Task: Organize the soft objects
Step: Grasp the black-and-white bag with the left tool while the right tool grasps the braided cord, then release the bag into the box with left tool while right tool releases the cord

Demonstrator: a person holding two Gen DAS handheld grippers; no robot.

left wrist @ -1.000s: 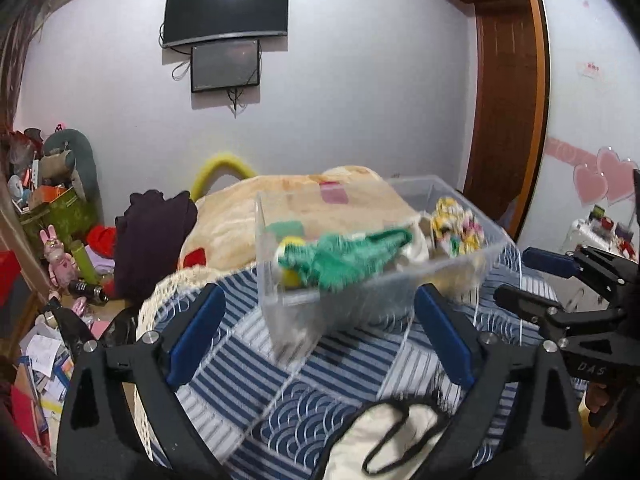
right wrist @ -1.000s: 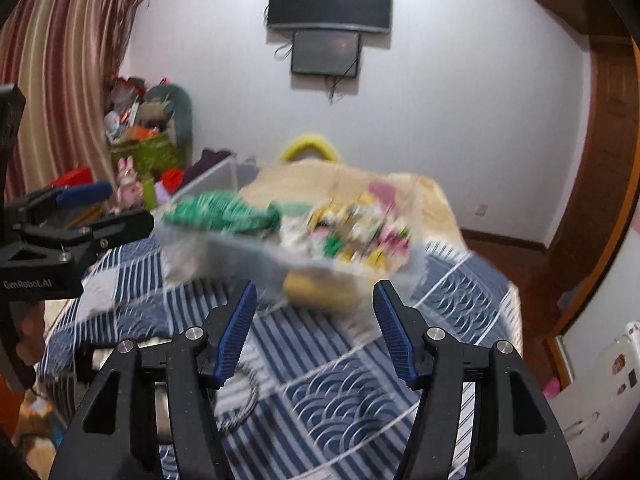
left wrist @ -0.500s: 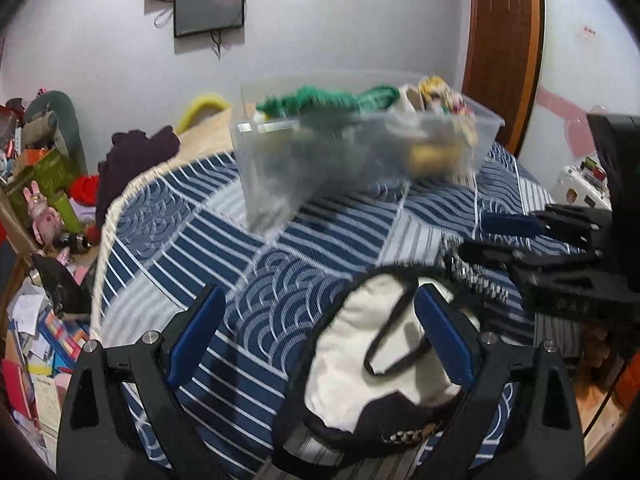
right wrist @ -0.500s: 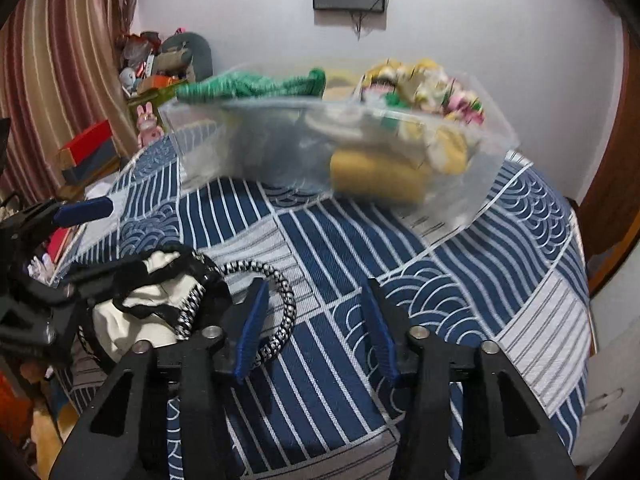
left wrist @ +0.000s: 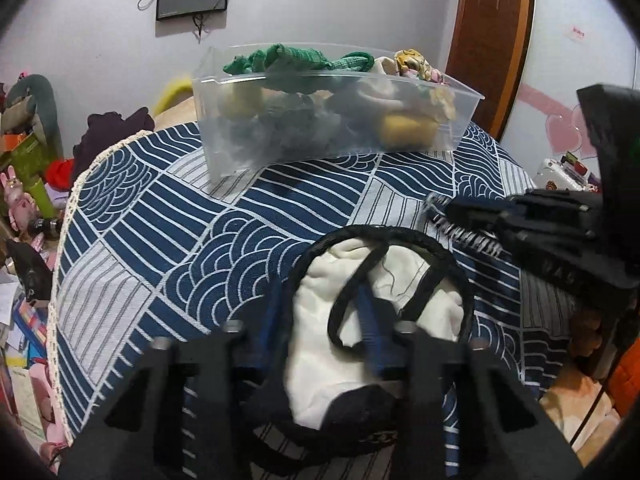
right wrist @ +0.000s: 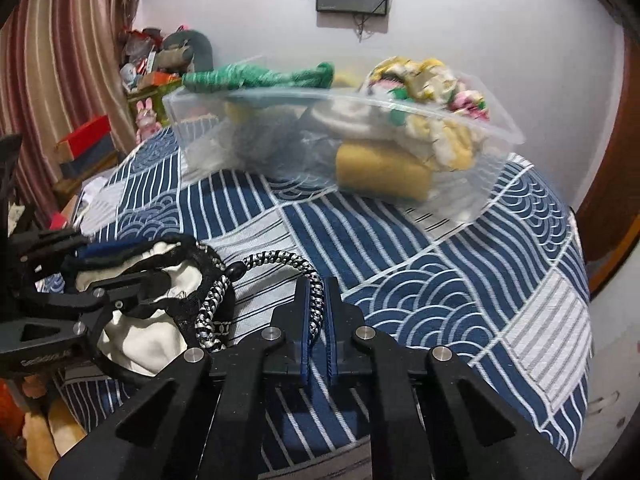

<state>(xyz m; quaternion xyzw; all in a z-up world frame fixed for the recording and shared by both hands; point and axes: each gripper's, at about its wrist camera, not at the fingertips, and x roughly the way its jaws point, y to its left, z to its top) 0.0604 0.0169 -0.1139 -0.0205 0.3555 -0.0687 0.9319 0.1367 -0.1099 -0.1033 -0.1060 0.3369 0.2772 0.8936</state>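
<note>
Black-trimmed and cream inside, the soft pouch lies low in the centre of the left wrist view, on the blue wave-patterned cloth that covers the worktop. The left hand-held gripper has its blue fingers drawn in around the pouch's near rim, one finger outside the black edge and one inside on the cream lining; they are blurred, so whether they actually pinch the fabric cannot be told. In the right wrist view the same pouch sits at the lower left of the frame, with the left hand-held gripper lying across it.

The right hand-held gripper is closed on a black-and-white braided cord, which curves up from between its blue pads, arcs to the left and meets the pouch's black rim. In the left wrist view this hand-held gripper enters from the right edge, just beside the pouch's far rim.

A clear plastic bin stands in the upper centre of both frames, well apart from the pouch. It holds a green knitted toy draped over its top, a yellow cushion, and a bundle of patterned fabric.
</note>
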